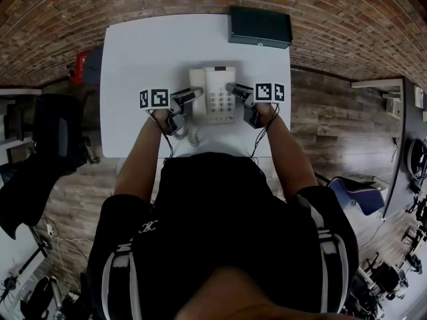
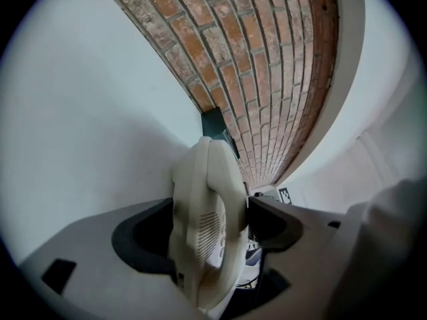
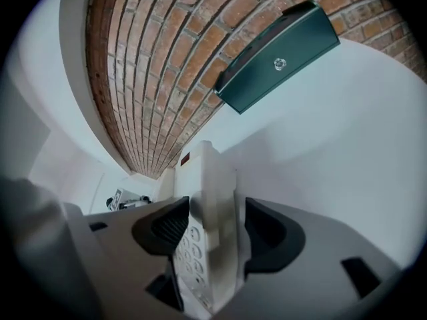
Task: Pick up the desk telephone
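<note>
A cream desk telephone (image 1: 212, 95) with a handset on its left and a keypad lies flat on the white table (image 1: 133, 52). My left gripper (image 1: 189, 99) straddles the phone's handset side (image 2: 200, 179). Its jaws stand wide, one above and one below that edge, and I see no firm press. My right gripper (image 1: 235, 91) straddles the keypad side (image 3: 210, 199) in the same way, with a slim gap at one pad. Both grippers (image 2: 210, 222) (image 3: 217, 229) are open with the phone's edges between their jaws.
A dark green box (image 1: 260, 27) sits at the table's far right corner, also visible as a box (image 3: 277, 55) beyond the phone. The phone's coiled cord (image 1: 193, 137) hangs at the near edge. A black chair (image 1: 53, 139) stands left and a blue chair (image 1: 353, 192) right.
</note>
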`<control>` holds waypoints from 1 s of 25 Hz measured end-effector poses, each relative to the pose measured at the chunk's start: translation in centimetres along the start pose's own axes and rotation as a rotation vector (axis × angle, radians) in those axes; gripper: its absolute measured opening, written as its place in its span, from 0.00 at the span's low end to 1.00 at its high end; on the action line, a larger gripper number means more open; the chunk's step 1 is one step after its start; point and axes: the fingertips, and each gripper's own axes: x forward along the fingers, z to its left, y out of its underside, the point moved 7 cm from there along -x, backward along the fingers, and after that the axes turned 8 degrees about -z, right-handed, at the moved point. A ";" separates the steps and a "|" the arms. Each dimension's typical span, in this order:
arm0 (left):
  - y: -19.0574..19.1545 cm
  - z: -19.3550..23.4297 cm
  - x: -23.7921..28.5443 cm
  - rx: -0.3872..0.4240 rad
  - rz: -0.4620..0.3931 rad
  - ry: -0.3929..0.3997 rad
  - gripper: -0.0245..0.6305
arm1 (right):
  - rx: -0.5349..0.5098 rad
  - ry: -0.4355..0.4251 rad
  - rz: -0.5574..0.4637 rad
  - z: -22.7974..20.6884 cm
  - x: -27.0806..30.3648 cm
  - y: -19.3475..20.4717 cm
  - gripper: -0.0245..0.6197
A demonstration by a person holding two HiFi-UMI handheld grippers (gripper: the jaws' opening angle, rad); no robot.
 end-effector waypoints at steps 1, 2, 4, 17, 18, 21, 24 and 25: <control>0.1 0.0 0.1 -0.002 0.010 0.011 0.55 | 0.013 -0.010 0.005 0.0 0.1 0.1 0.39; 0.2 0.0 0.2 -0.005 0.017 0.019 0.55 | 0.022 -0.022 0.013 -0.1 0.2 0.2 0.39; 0.1 0.2 0.2 -0.019 0.020 0.034 0.55 | 0.032 -0.044 0.034 0.0 0.5 0.5 0.39; 0.5 1.2 0.7 -0.124 0.031 0.103 0.59 | 0.058 -0.085 0.053 -0.1 1.1 0.7 0.39; 0.5 1.2 0.7 -0.124 0.034 0.102 0.59 | 0.061 -0.087 0.051 -0.1 1.1 0.7 0.39; 0.5 1.0 0.8 -0.123 0.031 0.097 0.59 | 0.057 -0.093 0.041 -0.2 1.1 0.8 0.39; 0.7 0.9 0.6 -0.124 0.015 0.081 0.59 | 0.038 -0.089 0.031 0.1 1.0 0.8 0.39; 0.8 0.8 0.6 -0.128 0.010 0.080 0.59 | 0.033 -0.088 0.025 0.2 0.9 0.8 0.39</control>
